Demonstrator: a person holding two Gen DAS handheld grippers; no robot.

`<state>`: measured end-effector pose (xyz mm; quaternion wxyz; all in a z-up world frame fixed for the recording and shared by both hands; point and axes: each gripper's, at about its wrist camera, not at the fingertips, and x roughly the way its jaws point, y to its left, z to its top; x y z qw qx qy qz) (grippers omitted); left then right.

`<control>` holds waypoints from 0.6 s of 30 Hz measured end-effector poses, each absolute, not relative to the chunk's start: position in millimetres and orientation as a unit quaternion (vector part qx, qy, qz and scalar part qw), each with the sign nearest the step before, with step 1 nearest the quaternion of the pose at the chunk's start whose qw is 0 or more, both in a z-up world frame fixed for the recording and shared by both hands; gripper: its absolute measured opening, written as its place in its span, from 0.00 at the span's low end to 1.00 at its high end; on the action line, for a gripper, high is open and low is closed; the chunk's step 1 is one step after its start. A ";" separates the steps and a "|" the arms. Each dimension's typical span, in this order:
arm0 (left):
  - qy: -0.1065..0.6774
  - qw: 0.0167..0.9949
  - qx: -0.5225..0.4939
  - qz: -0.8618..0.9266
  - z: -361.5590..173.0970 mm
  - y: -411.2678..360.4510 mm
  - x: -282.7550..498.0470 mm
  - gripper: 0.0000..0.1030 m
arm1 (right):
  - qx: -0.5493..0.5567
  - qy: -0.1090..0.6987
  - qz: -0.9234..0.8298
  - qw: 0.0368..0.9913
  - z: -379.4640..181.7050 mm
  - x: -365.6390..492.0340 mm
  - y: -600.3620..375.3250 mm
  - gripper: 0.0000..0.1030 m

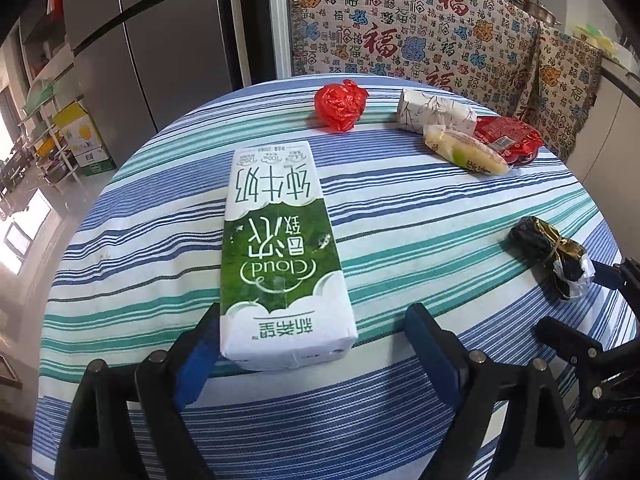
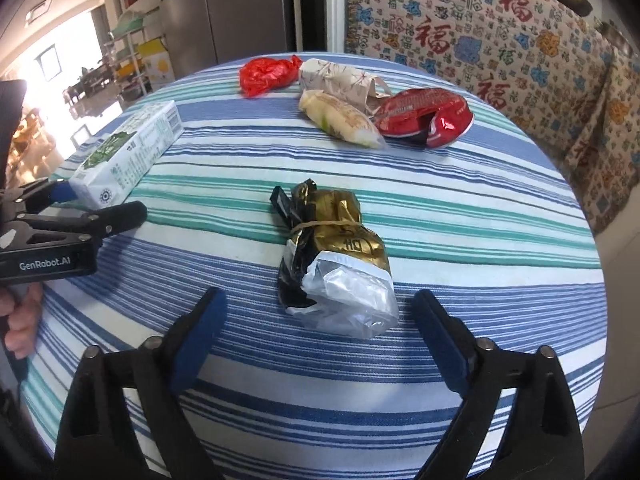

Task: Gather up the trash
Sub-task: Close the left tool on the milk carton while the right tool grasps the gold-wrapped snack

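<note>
On the table: striped cloth [image 1: 400,208], trash spread about
Left claw [image 1: 312,340]: wide open, low over the near edge
Left claw fingers [image 1: 200,352]: one blue pad just at the milk carton's corner, other pad apart from it
Milk carton [image 1: 280,248]: green and white, lying flat, near end between the left claw's fingers
Right claw [image 2: 320,332]: wide open, holding nothing
Gold bag [image 2: 336,256]: black and gold, tied with a rubber band, lying right in front of the right claw, not touched
Far side: red plastic bag [image 1: 340,106], tissue pack [image 1: 434,112], yellow wrapper [image 1: 464,152], red snack bag [image 2: 426,118], close together
</note>
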<state>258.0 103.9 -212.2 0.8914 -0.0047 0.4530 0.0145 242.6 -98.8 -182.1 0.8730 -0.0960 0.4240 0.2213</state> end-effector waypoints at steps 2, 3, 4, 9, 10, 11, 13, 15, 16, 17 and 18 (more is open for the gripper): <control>0.454 0.891 -0.005 0.017 -212.8 104.1 259.0 0.92 | -0.092 0.427 0.218 0.873 -183.7 243.0 -100.3 0.99; 0.455 0.890 -0.005 0.019 -213.2 104.3 259.5 0.94 | -0.091 0.428 0.218 0.872 -184.1 243.8 -100.9 1.00; 0.456 0.890 -0.006 0.021 -213.7 105.1 259.9 0.95 | -0.091 0.428 0.217 0.872 -184.6 243.3 -101.2 0.99; 0.456 0.890 -0.007 0.021 -213.8 105.5 259.7 0.95 | -0.092 0.427 0.217 0.873 -186.2 242.5 -102.5 0.99; 0.456 0.890 -0.007 0.021 -213.8 105.4 259.5 0.95 | -0.092 0.427 0.217 0.873 -186.3 242.5 -102.2 0.99; 0.456 0.890 -0.007 0.021 -213.8 105.5 259.5 0.95 | -0.092 0.427 0.217 0.873 -186.3 242.4 -102.8 0.99; 0.456 0.890 -0.007 0.021 -213.8 105.5 259.4 0.95 | -0.092 0.427 0.217 0.873 -186.4 242.5 -102.2 0.99; 0.456 0.890 -0.007 0.021 -213.7 105.6 259.4 0.95 | -0.093 0.427 0.216 0.873 -186.3 242.5 -102.7 0.99; 0.456 0.890 -0.007 0.021 -213.7 105.6 259.3 0.95 | -0.092 0.427 0.217 0.873 -186.4 242.5 -102.3 0.99; 0.456 0.890 -0.007 0.021 -213.7 105.6 259.3 0.95 | -0.092 0.427 0.217 0.873 -186.5 242.5 -102.3 0.99; 0.456 0.890 -0.007 0.021 -213.7 105.5 259.4 0.95 | -0.092 0.427 0.217 0.873 -186.5 242.5 -102.6 0.99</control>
